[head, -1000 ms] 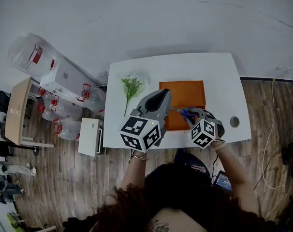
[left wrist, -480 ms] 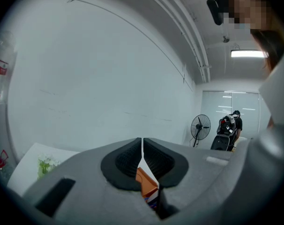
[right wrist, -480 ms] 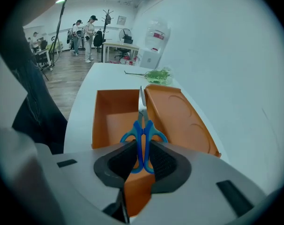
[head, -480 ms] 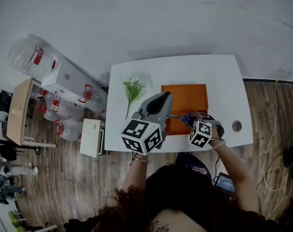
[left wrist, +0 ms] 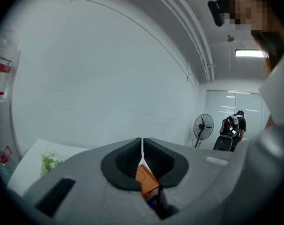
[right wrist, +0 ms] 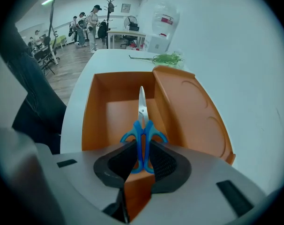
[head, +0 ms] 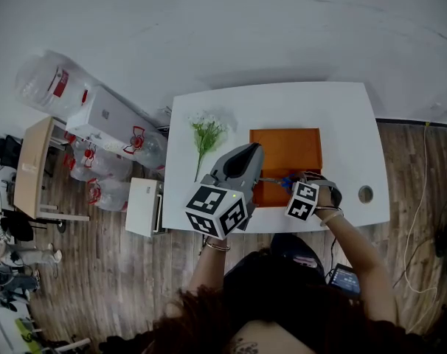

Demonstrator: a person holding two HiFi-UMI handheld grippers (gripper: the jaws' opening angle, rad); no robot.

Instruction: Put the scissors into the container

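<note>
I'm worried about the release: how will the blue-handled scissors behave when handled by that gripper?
The scissors look stiff and probably light: metal blades, thin plastic loops. Gripped only by the handles in the right gripper, with blades closed and pointing over the orange container, they may pivot tip-down. The smooth handles could slip.

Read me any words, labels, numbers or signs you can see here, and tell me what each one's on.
No words are readable.
Jug, red label: too blurred.
White box, small mark: too small.
Marker cubes: black square patterns only, no words.
</note>
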